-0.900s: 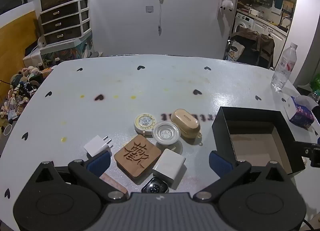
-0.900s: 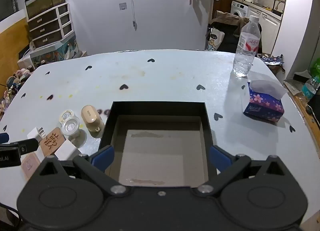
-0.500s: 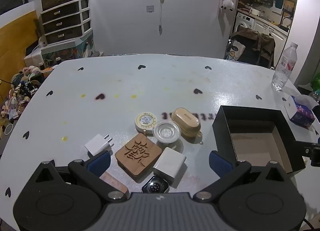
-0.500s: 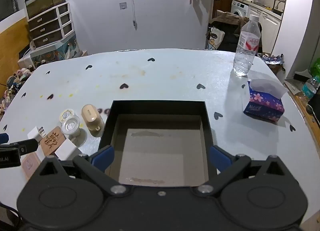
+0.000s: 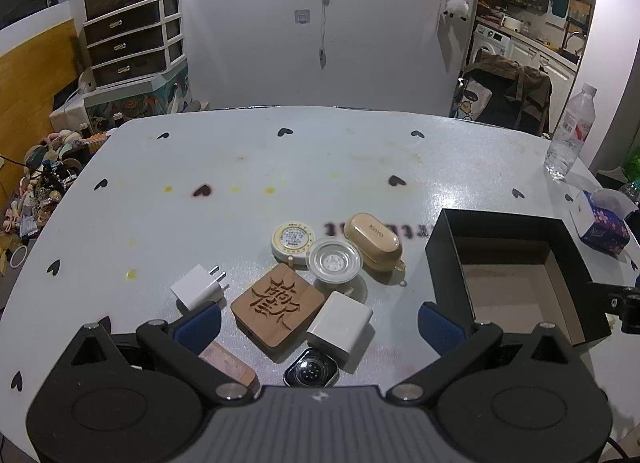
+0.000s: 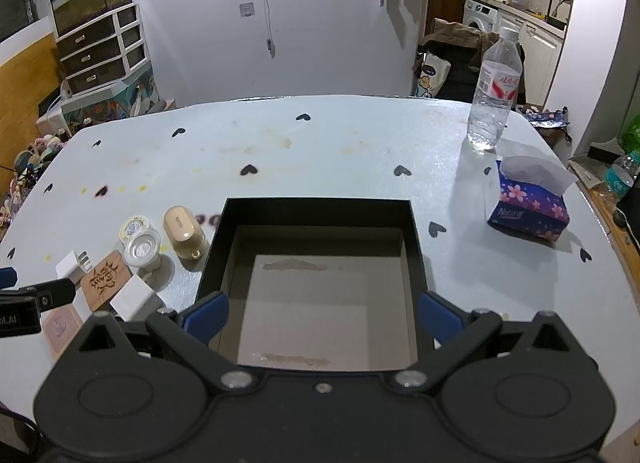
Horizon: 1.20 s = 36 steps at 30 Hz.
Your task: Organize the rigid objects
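The small rigid things lie in a cluster on the white surface (image 5: 280, 167) with black hearts: a carved wooden square block (image 5: 277, 304), a white cube charger (image 5: 339, 325) touching it, a clear round lid (image 5: 334, 261), and a beige oval case (image 5: 373, 236). Just right of them stands the black open cardboard box (image 6: 320, 209). Your left tongs (image 5: 319, 325) hover wide open over the cluster, holding nothing. Your right tongs (image 6: 322, 315) are wide open over the box, also holding nothing.

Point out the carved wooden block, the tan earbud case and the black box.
carved wooden block (image 5: 277, 300), left wrist view, on its carved top face.
tan earbud case (image 5: 373, 235), left wrist view, on its lid.
black box (image 6: 318, 208), right wrist view, on its far wall.
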Motion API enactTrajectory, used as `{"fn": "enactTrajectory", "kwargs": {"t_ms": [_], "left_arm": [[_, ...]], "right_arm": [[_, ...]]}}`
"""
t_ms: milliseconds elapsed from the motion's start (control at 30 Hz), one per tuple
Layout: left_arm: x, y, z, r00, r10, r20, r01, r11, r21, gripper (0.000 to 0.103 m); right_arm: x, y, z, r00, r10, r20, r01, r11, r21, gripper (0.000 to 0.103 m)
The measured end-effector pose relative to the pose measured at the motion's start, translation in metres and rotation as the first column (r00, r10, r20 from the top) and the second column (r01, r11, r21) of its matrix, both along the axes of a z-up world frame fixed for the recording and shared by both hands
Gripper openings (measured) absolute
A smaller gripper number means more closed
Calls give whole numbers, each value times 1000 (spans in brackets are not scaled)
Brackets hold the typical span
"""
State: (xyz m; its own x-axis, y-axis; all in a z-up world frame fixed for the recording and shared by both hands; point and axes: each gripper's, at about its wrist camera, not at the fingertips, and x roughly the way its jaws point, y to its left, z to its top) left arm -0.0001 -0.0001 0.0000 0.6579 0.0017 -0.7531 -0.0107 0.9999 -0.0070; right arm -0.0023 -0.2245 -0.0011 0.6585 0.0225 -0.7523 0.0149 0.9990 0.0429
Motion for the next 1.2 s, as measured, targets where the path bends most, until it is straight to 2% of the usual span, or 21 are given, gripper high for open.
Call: {"fn": "enactTrajectory", "kwargs": {"t_ms": [1200], "left_arm": [[-1,3,-3,1000,-4,-3,4,1000,2,103]], "right_arm": [[0,1,-1,1000,0,-7,0,1000,0,103]]}}
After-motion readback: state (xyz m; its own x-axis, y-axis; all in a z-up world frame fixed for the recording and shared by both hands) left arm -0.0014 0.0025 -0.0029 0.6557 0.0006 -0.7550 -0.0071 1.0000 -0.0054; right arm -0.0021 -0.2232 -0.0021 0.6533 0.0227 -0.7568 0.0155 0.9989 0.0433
